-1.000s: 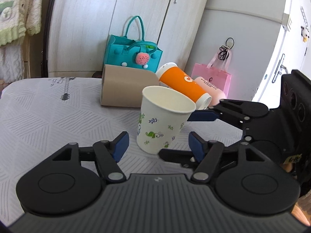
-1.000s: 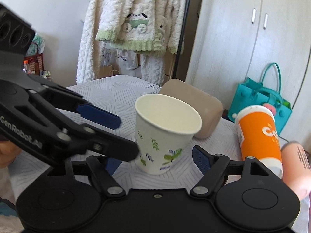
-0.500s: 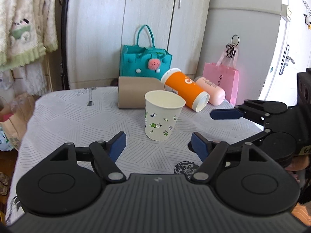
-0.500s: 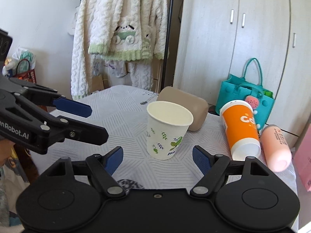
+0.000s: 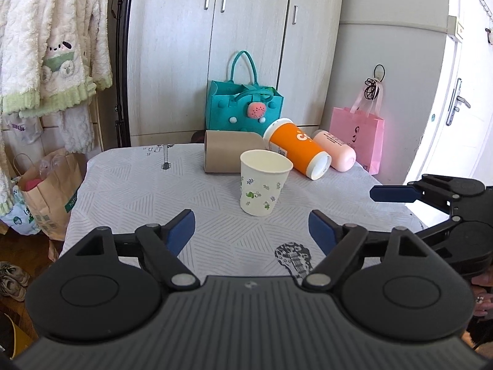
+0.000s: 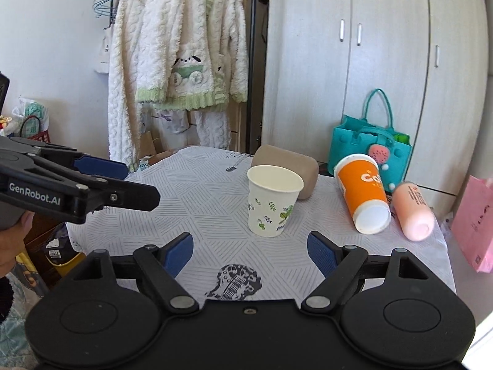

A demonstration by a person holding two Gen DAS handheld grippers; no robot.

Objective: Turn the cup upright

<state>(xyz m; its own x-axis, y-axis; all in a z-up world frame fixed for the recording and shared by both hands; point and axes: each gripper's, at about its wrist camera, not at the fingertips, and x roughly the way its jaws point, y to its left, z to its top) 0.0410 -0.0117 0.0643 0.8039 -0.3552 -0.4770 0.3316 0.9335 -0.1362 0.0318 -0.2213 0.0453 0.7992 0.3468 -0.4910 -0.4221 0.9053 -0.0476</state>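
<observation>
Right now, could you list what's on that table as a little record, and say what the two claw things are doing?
paper cup: upright, mouth up, standing free on the table
orange cup: on its side
pink bottle: on its side, beside the orange cup
tan cup: on its side, behind the paper cup
left gripper: jaws open, empty, short of the paper cup
right gripper: jaws open, empty
task state: looks done

An orange cup point(image 5: 296, 151) lies on its side on the patterned bench point(image 5: 129, 191), touching a pink bottle point(image 5: 335, 150) and a brown cylinder point(image 5: 229, 154). Behind stand a teal bag point(image 5: 245, 109), a pink bag point(image 5: 359, 132) and a wardrobe point(image 5: 246, 30); a fluffy robe point(image 6: 181, 61) hangs left.
</observation>
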